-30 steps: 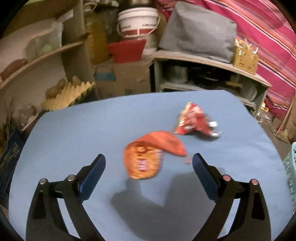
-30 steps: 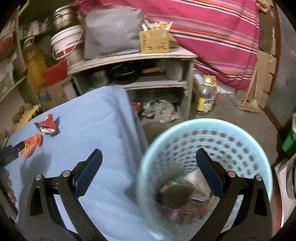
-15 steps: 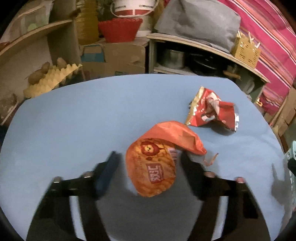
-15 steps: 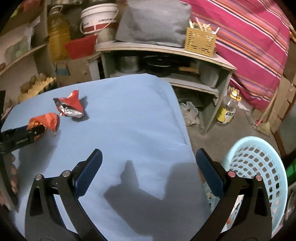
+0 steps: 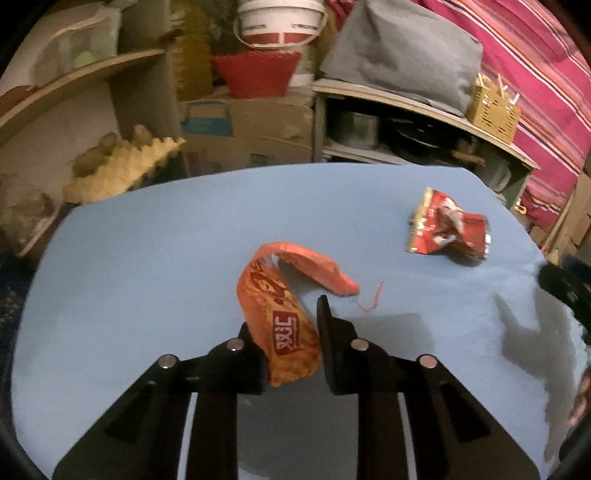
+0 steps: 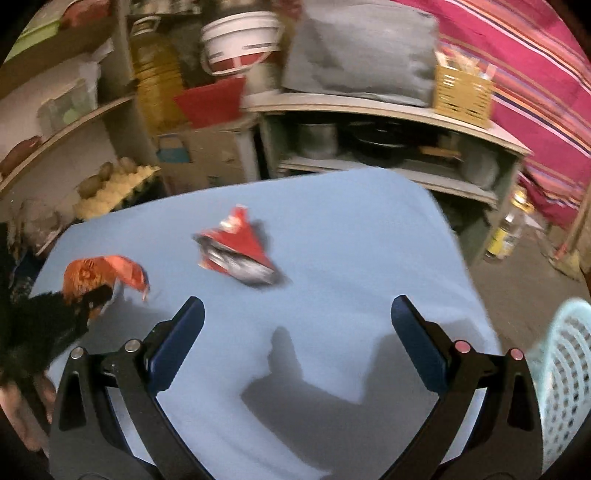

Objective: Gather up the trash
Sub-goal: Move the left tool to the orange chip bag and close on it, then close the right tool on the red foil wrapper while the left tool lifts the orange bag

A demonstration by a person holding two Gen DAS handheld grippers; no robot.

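An orange snack wrapper is pinched between the fingers of my left gripper on the blue table; it also shows in the right wrist view. A crumpled red wrapper lies to the right and farther back; in the right wrist view it lies ahead and left of my right gripper, which is open and empty above the table. A light blue mesh basket stands beyond the table's right edge.
Shelves with a grey bag, a yellow basket, pots and a white bucket stand behind the table. An egg tray with potatoes is at the back left. A bottle stands on the floor at right.
My left gripper moved forward and closed on the orange wrapper. My right gripper swung left from over the basket to over the table, toward the red wrapper.
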